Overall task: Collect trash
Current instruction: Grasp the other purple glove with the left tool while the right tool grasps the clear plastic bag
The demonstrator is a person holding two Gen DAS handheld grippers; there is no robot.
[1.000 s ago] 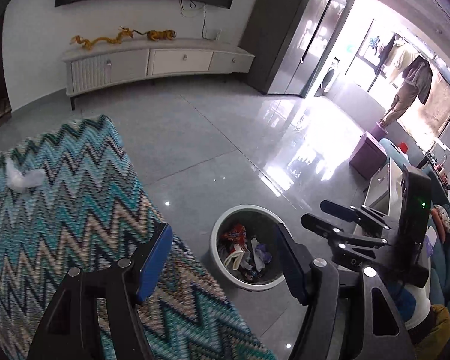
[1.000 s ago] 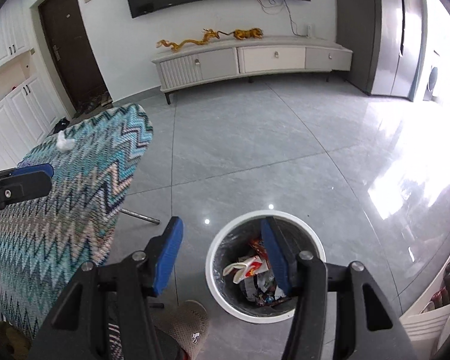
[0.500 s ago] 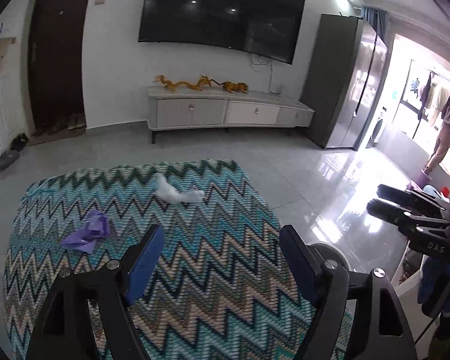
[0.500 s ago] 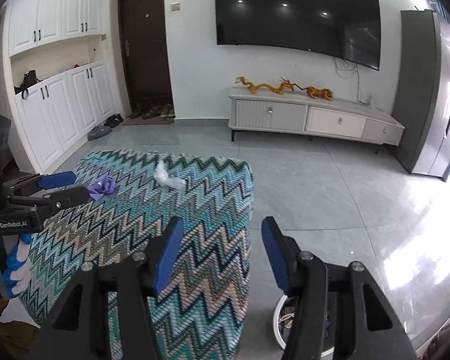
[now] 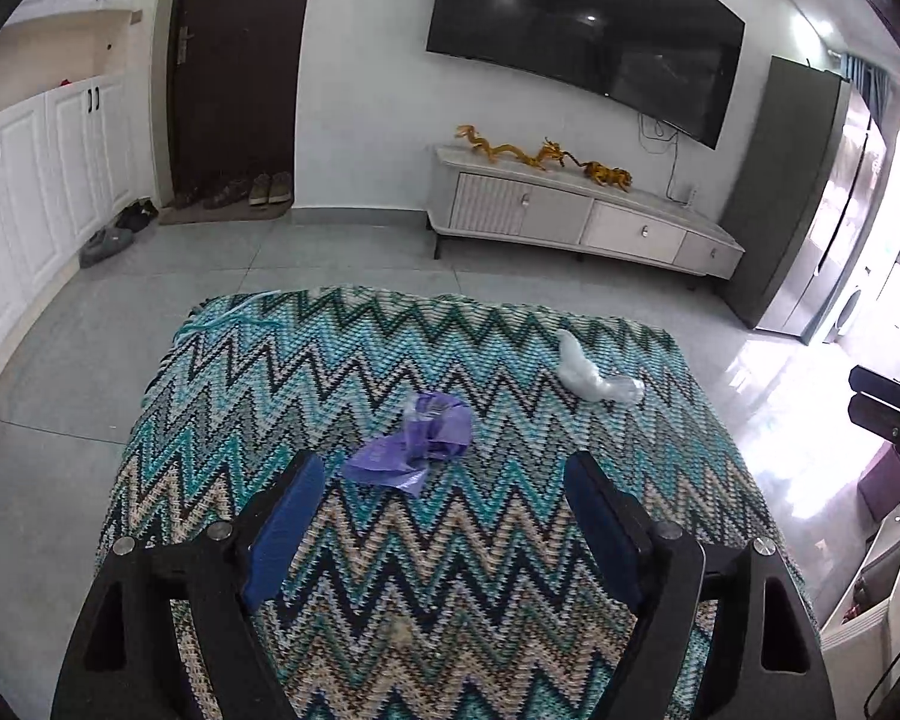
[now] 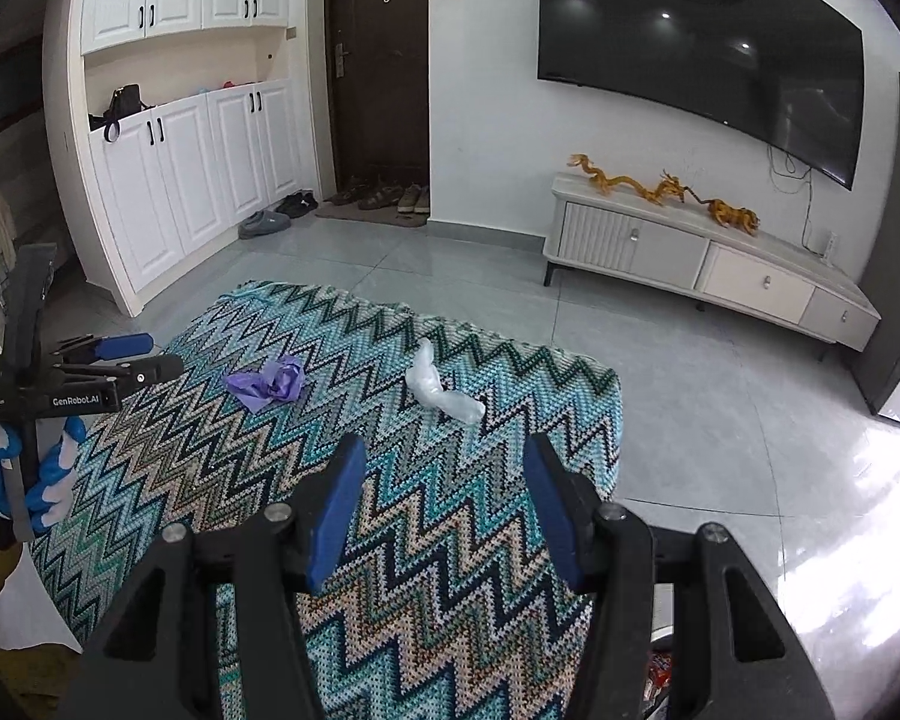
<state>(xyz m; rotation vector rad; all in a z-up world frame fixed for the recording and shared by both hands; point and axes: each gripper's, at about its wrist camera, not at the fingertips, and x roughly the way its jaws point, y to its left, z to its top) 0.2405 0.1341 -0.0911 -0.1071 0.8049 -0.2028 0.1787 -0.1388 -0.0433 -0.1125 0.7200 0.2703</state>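
A crumpled purple wrapper (image 5: 417, 441) lies on the zigzag-patterned cloth (image 5: 390, 552) that covers the table. A crumpled clear plastic piece (image 5: 591, 375) lies farther back to the right. My left gripper (image 5: 447, 483) is open and empty, just short of the purple wrapper. My right gripper (image 6: 444, 471) is open and empty, near the clear plastic (image 6: 441, 387). The right wrist view also shows the purple wrapper (image 6: 267, 384) and the left gripper (image 6: 150, 357) at the left. A sliver of the trash bin (image 6: 660, 660) shows at the bottom right.
A low white TV cabinet (image 5: 582, 219) with gold dragon figures stands against the far wall under a large TV (image 5: 582, 36). White cupboards (image 6: 180, 180) and shoes by a dark door are at the left. Grey tile floor surrounds the table.
Both grippers have swung up from over the trash bin on the floor to face the table. The left one has come closer to the purple wrapper. Both stay open.
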